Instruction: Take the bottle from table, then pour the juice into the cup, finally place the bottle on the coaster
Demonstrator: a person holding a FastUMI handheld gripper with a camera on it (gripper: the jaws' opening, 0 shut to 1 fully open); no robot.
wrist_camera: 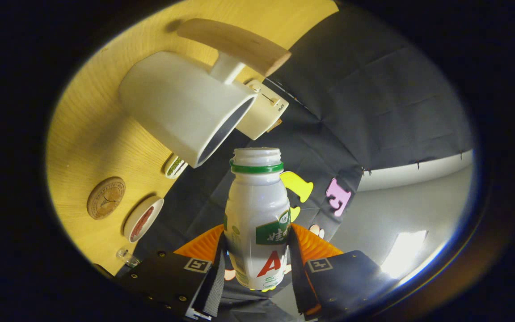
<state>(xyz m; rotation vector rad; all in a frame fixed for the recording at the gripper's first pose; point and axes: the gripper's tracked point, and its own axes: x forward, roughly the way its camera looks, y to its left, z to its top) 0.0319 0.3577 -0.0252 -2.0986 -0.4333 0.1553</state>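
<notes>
The gripper (257, 264) clamped the white plastic bottle (257, 214) mid-body at lower centre. Light and probably slick, it looked best held there, mouth tipped near the white cup (181, 105) upper left.

A light wooden table (87, 134) fills the upper left; black cloth wall (365, 98) hangs at upper right, with a grey floor (418, 201) catching a bright glare at lower right

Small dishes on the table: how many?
2: a round dish beside the wooden coaster, and another dish partly hidden behind the white cup. More may be hidden. Gripper grips the bottle.
</notes>
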